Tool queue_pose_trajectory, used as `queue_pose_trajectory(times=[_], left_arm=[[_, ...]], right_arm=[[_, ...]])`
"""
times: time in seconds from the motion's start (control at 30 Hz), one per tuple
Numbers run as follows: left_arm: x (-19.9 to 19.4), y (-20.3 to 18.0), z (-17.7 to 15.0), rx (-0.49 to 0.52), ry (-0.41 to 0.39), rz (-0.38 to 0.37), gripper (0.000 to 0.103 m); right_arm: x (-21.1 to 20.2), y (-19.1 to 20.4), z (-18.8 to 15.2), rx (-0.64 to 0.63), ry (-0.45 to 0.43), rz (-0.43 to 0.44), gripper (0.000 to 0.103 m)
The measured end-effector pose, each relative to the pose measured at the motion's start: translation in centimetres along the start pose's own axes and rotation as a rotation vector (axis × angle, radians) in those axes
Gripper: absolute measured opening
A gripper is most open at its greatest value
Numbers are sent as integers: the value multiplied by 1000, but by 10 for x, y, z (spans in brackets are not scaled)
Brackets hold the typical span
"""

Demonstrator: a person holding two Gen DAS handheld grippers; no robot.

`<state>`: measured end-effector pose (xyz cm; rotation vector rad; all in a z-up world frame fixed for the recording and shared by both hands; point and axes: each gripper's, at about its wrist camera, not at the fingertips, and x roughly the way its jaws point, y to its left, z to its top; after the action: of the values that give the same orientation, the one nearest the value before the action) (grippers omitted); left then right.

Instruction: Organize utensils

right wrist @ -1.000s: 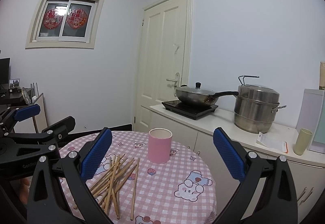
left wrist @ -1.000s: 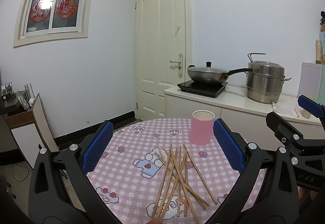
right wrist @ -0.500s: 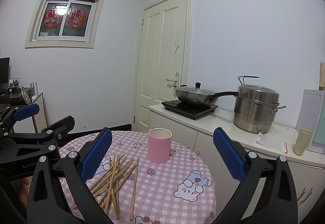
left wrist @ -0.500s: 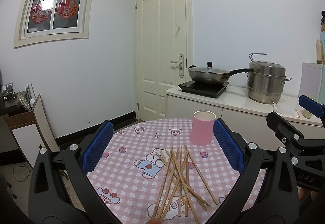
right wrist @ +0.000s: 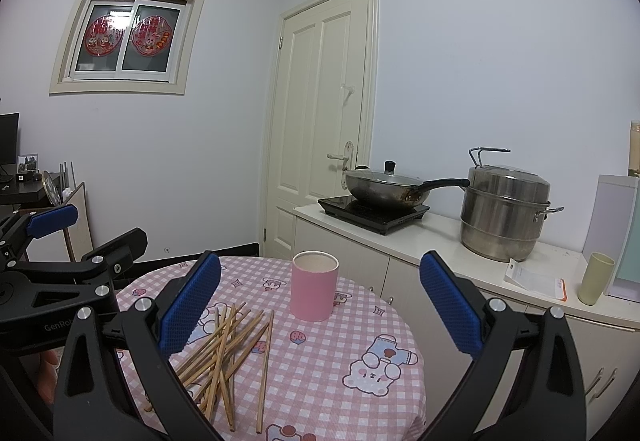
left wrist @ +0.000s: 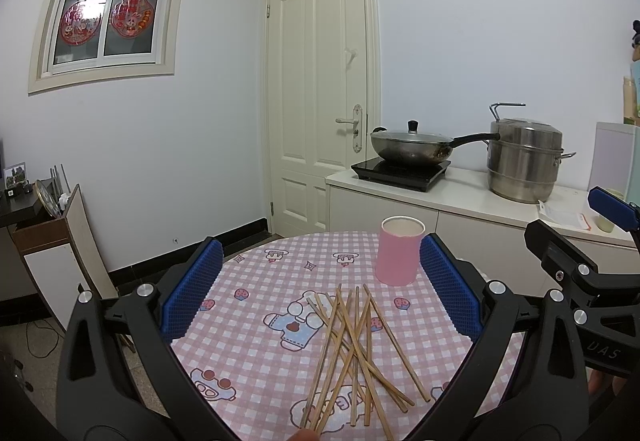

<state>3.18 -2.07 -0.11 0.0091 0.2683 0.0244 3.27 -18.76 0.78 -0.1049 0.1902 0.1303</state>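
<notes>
a small kitchen w/ white walls, a cream door [left wrist: 320, 89] and a window [right wrist: 126, 37] that has red paper decorations; in front is a round table [left wrist: 256, 325] under a pink checked cloth w/ cartoon prints. on the cloth lies a loose pile of wooden chopsticks [left wrist: 352, 345], crossing each other, and just behind them stands a pink cup [left wrist: 400, 251], upright and not touching them (seen from the right wrist view the pile is to the left of the cup). the left gripper [left wrist: 320, 281] is above the near side of the table, its blue pads [left wrist: 192, 289] spread wide apart w/ nothing between them, the chopsticks seen in the gap. the right gripper [right wrist: 320, 305] is also wide apart and holds nothing, the cup framed between its pads [right wrist: 450, 305]. on the counter [right wrist: 440, 241] behind are a wok [right wrist: 384, 191] w/ lid on a black cooktop and a steel steamer pot [right wrist: 504, 217].
</notes>
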Motion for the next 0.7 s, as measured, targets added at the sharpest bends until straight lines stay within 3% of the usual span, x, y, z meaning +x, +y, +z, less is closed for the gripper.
queue_pose_trajectory(times=[0.7], left_arm=[[0,-1,-3,5,2,5,97]], right_arm=[[1,0,-2,-1,3,-3,96]])
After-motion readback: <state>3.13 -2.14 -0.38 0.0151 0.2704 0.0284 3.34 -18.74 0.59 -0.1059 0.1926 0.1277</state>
